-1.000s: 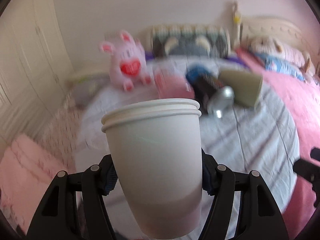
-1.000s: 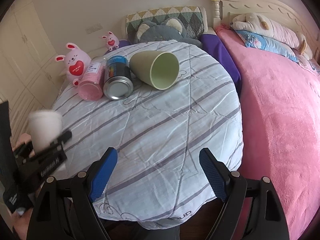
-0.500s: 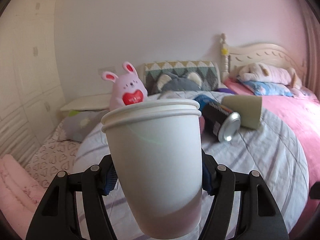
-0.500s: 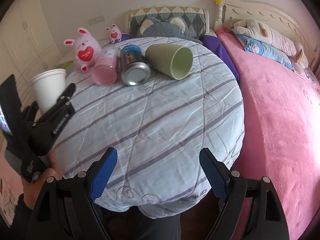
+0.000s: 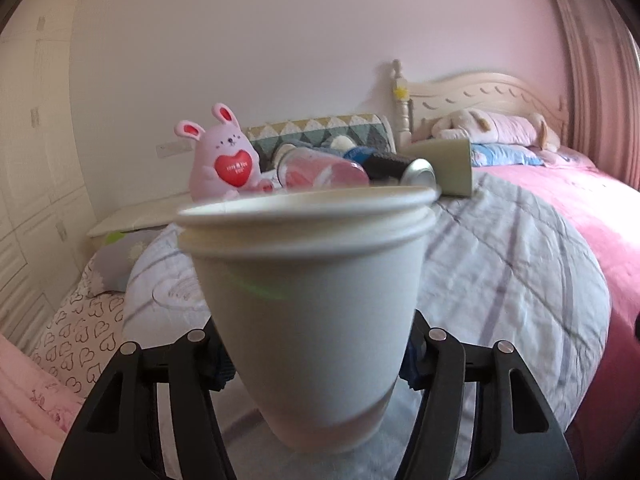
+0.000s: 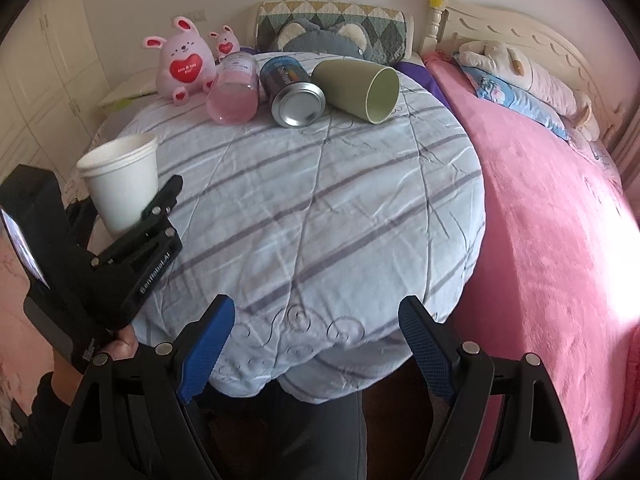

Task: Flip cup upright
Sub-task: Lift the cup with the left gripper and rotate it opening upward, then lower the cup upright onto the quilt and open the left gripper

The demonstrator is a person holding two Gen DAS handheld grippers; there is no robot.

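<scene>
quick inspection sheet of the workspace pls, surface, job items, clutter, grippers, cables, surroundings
surface: round table under a wrinkled pale striped cloth.
job's things: white paper cup, mouth up, clamped in the left gripper at the table's left edge; whether its base touches the cloth cannot be told.
clutter: green cup, metal can and pink jar lie on their sides at the far edge; pink bunny sits beside them.
grippers: left shut on the paper cup; right gripper open, holding nothing, at the near edge.
cables: nothing seen.
surroundings: pink bed to the right, wardrobe to the left.
</scene>
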